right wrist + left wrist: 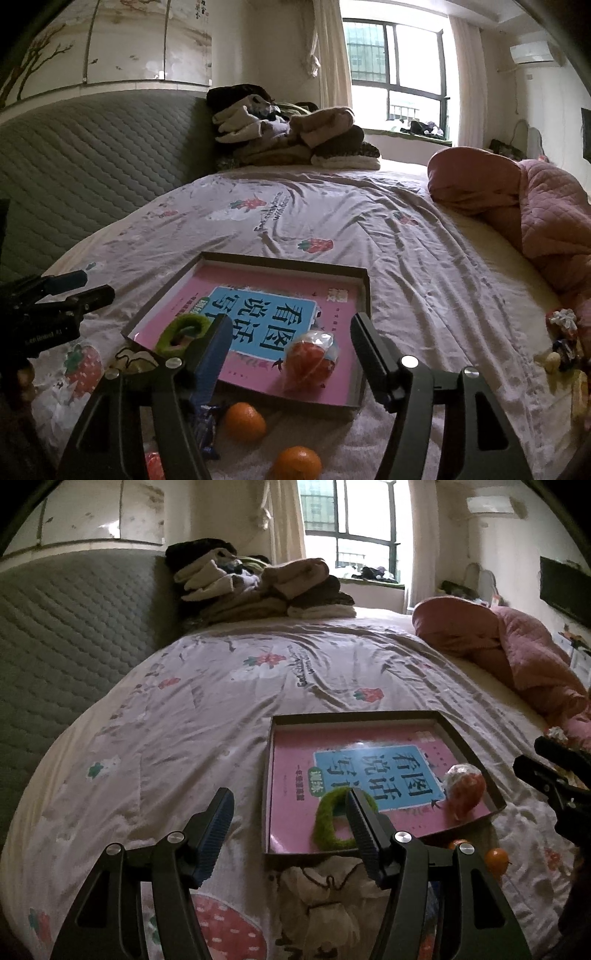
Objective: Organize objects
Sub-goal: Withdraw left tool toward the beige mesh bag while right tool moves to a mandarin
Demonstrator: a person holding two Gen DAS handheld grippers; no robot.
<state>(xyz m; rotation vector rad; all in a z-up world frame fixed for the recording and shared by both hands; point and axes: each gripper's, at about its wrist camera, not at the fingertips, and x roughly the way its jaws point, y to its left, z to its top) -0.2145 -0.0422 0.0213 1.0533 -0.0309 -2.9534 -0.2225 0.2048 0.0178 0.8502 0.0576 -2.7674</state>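
A shallow brown box [354, 714] [288, 264] lies on the bed with a pink book [295, 757] [332, 314] flat inside. On the book rest a green fuzzy ring [327, 823] [177, 330] and a plastic-wrapped orange thing [465, 790] [310, 358]. My left gripper [291, 805] [98, 284] hovers open at the box's near left corner, its right finger in front of the ring, holding nothing. My right gripper [291, 332] [528, 753] stands open above the box's near edge. The wrapped thing shows between its fingers, but the pads are well apart from it.
Two loose oranges [243, 421] [297, 463] and a blue wrapper [205, 428] lie before the box. A white cloth pouch [325, 890] sits at its near left. Small wrapped snacks [561, 339] lie at the right. Folded clothes [258, 587] and a pink quilt [517, 653] sit farther back.
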